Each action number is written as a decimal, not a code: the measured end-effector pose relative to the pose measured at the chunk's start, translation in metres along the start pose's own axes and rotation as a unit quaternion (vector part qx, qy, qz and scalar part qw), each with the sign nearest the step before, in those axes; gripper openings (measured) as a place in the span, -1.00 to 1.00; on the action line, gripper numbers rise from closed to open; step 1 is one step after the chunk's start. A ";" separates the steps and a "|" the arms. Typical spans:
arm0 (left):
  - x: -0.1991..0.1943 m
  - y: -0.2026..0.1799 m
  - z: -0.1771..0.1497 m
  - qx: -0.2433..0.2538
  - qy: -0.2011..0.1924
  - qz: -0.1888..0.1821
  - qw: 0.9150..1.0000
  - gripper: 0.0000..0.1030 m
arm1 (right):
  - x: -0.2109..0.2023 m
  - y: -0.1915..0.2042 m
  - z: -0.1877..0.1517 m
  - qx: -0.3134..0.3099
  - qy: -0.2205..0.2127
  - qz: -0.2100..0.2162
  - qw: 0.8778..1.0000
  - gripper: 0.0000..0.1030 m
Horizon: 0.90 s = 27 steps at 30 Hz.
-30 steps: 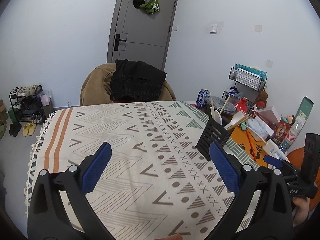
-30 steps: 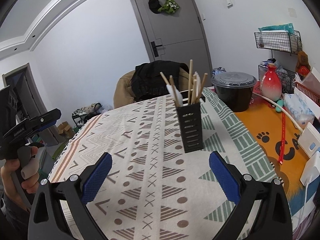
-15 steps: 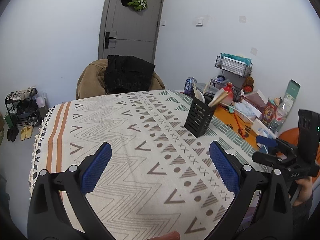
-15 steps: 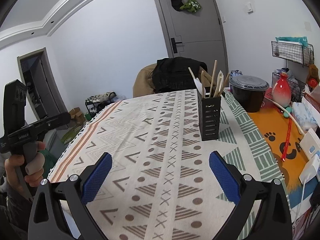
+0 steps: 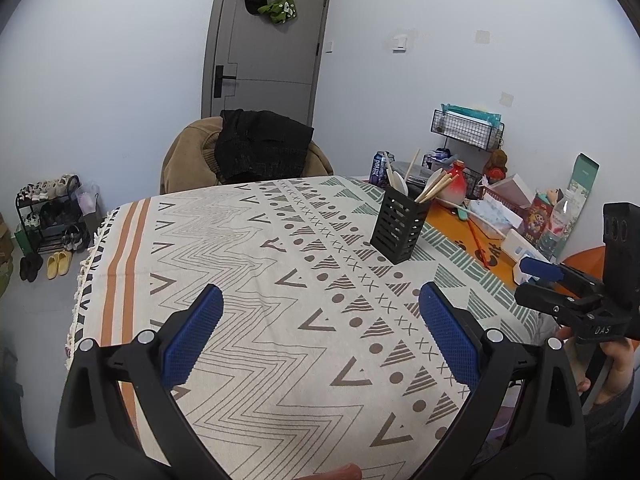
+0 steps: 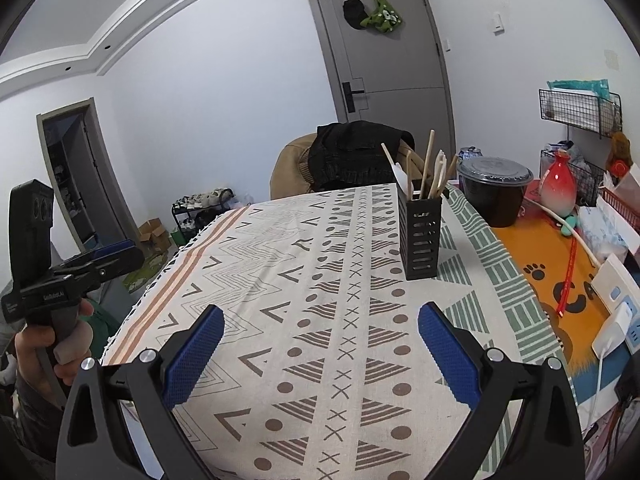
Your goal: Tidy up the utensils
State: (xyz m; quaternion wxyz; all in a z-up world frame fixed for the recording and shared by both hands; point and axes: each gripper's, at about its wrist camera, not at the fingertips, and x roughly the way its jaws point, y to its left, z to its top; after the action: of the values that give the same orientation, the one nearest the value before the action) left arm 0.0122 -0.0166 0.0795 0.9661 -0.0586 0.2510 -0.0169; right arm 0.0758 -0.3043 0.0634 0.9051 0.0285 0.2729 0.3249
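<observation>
Both grippers, left (image 5: pixel 320 332) and right (image 6: pixel 320 344), gape empty. Slotted black holder (image 6: pixel 420 236) is tall, narrow; a clumsy reach at the chopsticks (image 6: pixel 434 168) likely tips it.

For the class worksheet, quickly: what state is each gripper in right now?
Left gripper: open, holding nothing, above the patterned tablecloth.
Right gripper: open, holding nothing, short of the black utensil holder.
</observation>
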 end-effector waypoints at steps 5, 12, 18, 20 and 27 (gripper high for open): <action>0.001 0.002 -0.001 -0.006 -0.001 0.005 1.000 0.89 | 0.006 0.001 -0.003 -0.005 0.007 0.001 1.000 0.85; 0.000 0.005 -0.002 -0.008 -0.006 0.011 1.000 0.89 | 0.011 0.000 -0.005 0.002 0.004 0.002 1.000 0.85; 0.002 0.006 -0.005 -0.012 -0.005 0.018 1.000 0.89 | 0.014 0.001 -0.007 0.001 0.008 -0.001 1.000 0.85; 0.002 0.006 -0.005 -0.010 -0.005 0.020 1.000 0.89 | 0.015 0.001 -0.008 -0.001 0.008 -0.001 1.000 0.85; 0.002 0.008 -0.007 -0.016 -0.002 0.018 1.000 0.89 | 0.016 0.003 -0.008 -0.003 0.008 -0.002 1.000 0.85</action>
State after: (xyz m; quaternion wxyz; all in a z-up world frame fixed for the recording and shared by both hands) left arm 0.0105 -0.0095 0.0717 0.9657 -0.0691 0.2502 0.0046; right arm 0.0800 -0.2936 0.0500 0.9036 0.0225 0.2791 0.3241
